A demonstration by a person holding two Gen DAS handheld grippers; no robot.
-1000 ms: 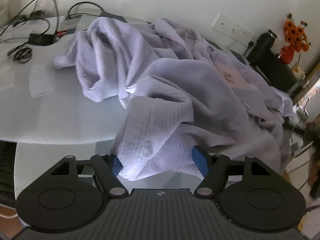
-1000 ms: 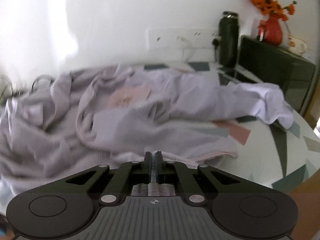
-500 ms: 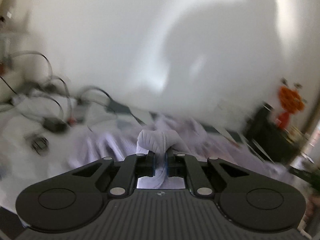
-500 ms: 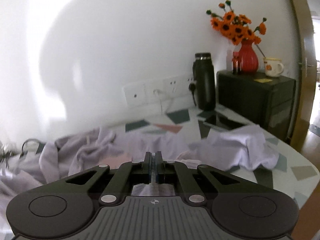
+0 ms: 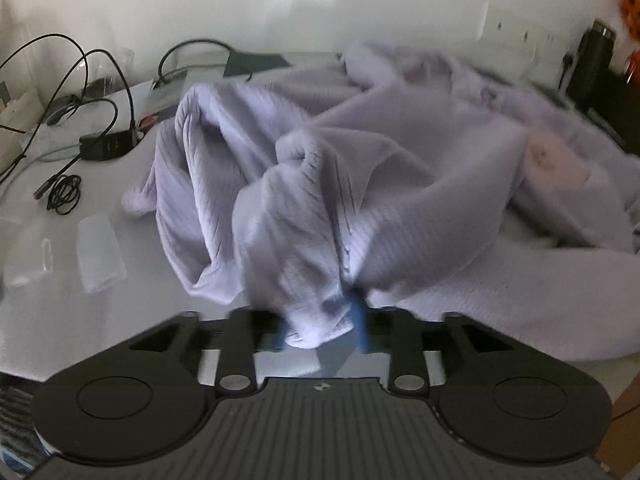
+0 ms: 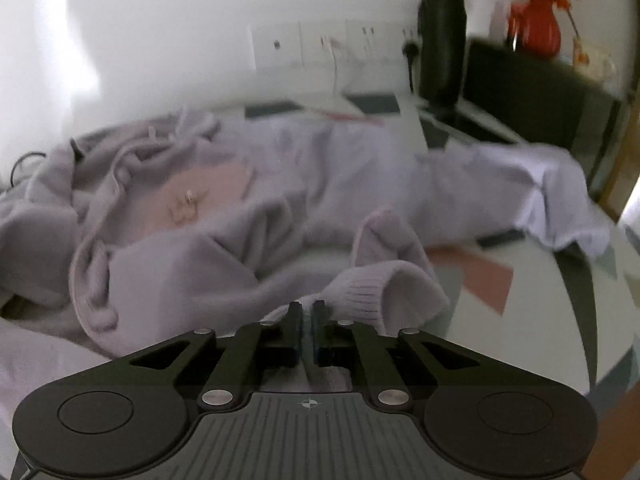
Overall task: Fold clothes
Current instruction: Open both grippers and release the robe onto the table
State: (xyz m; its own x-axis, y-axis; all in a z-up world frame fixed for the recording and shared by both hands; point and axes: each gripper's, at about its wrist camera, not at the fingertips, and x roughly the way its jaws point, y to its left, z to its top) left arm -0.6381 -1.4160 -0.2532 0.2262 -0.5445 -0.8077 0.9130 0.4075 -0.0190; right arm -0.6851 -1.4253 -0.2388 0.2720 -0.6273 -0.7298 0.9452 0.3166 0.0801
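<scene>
A crumpled lilac ribbed sweater [image 5: 400, 184] sprawls over the white table [image 5: 60, 320]. My left gripper [image 5: 321, 330] hovers low at its near edge. Its jaws are opening, and a bunched fold of the sweater [image 5: 316, 312] hangs loosely between the blue pads [image 5: 361, 326]. In the right wrist view the same sweater [image 6: 240, 232] shows a pink patch. My right gripper [image 6: 306, 320] is nearly shut, with its jaws opening a crack. A thin edge of fabric still sits in the narrow gap. The ribbed cuff [image 6: 384, 292] curls just right of the fingertips.
Black cables and a power adapter [image 5: 108, 146] lie at the table's far left, with clear plastic pieces [image 5: 98, 256] nearer. A white garment [image 6: 540, 184] drapes at the right. Behind stand a black flask [image 6: 442, 40], a red vase [image 6: 536, 28], a dark cabinet [image 6: 540, 96] and wall sockets [image 6: 320, 44].
Half a second ago both grippers were raised, tilted toward the wall, shut on cloth. Now both have dropped back to the table. The left jaws have parted wide and the right ones slightly.
</scene>
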